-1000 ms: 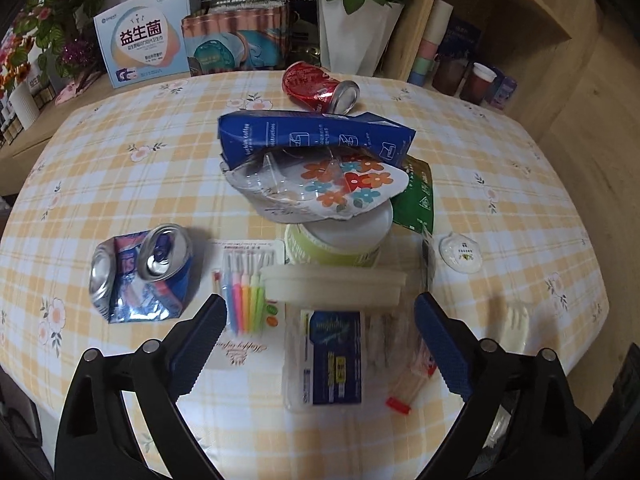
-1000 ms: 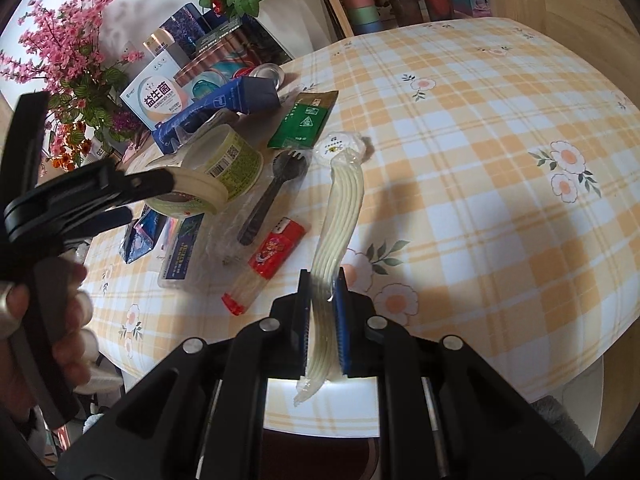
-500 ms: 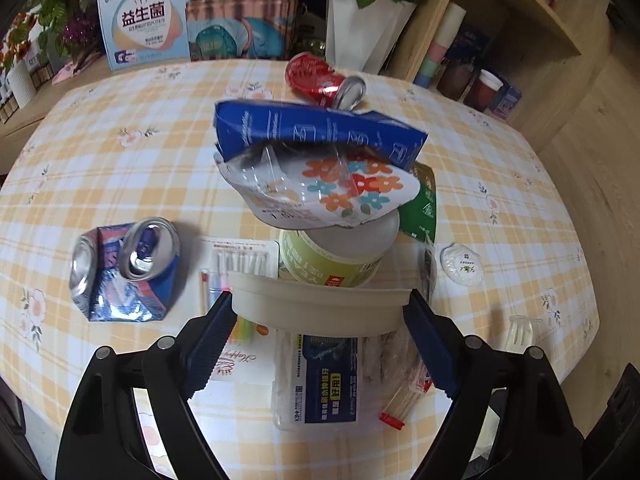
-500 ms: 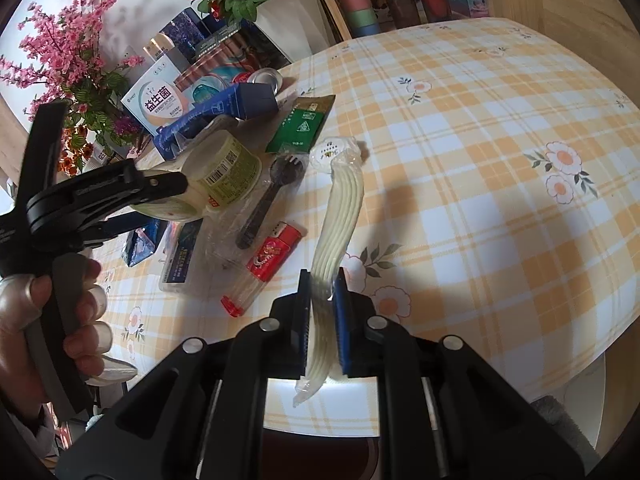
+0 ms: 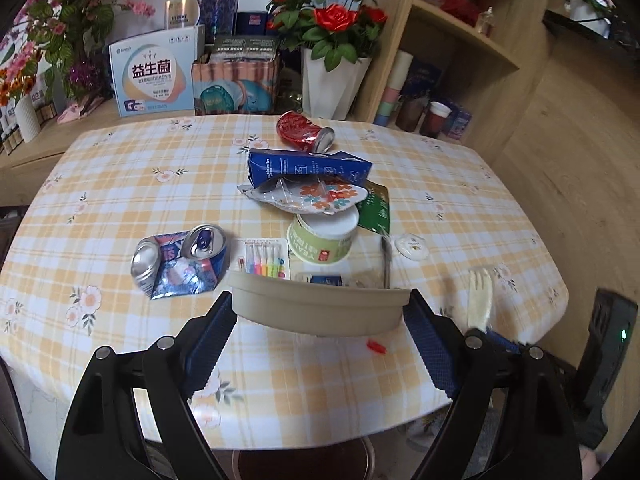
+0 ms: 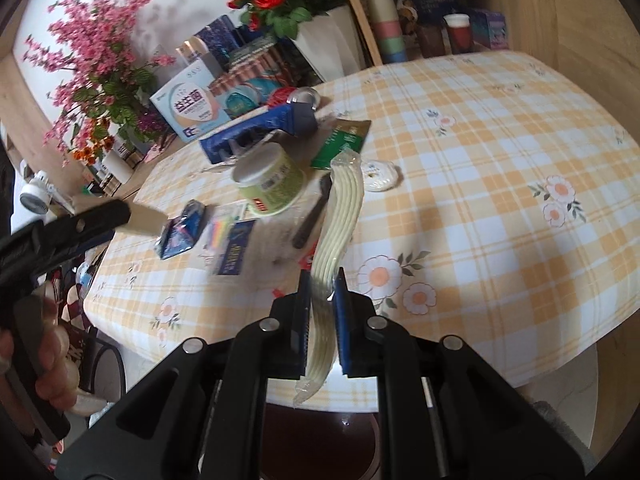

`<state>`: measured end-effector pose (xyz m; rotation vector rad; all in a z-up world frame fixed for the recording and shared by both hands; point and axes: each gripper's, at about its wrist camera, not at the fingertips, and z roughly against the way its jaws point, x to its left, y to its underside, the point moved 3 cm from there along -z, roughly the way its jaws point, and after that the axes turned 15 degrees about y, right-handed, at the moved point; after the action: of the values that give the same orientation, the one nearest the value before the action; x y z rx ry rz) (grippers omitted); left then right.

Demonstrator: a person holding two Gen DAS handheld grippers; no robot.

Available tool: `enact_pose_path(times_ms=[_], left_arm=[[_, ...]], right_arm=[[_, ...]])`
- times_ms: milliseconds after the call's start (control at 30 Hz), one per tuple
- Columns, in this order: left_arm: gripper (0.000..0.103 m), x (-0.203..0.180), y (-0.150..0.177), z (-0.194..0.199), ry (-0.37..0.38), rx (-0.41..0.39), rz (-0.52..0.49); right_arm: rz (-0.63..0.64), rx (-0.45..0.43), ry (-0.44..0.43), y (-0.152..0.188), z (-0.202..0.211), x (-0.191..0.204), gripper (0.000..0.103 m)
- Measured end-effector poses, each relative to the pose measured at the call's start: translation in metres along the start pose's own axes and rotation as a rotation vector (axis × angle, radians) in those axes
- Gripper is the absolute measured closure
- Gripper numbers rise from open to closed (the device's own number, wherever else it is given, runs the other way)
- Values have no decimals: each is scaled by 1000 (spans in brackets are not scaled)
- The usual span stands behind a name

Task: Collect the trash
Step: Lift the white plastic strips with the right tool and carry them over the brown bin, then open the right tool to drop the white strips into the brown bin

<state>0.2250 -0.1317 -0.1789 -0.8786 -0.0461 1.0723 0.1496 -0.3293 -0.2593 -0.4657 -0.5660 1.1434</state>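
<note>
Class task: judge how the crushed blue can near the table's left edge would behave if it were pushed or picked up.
The crushed blue can probably won't roll: it lies flattened and creased. It is likely light, being opened and collapsed. Its folded edges look sharp and uneven, so a grip may sit crooked.

Both wrist views look steeply down, close over the same littered table (image 5: 120, 184).
</note>
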Motion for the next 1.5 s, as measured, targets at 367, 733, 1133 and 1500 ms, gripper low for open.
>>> enact_pose_path(times_ms=[367, 733, 1133, 1500], left_arm=[[20, 0, 63, 55, 55, 1, 56], [20, -8, 125, 66, 109, 62, 77], [9, -32, 133, 57, 191, 98, 38], [6, 6, 103, 113, 52, -87, 93]], right_arm=[[68, -64, -41, 10, 52, 27, 88], [108, -106, -61, 27, 91, 40, 88], [94, -111, -40, 29, 98, 29, 88], [177, -120, -21, 37, 100, 43, 88]])
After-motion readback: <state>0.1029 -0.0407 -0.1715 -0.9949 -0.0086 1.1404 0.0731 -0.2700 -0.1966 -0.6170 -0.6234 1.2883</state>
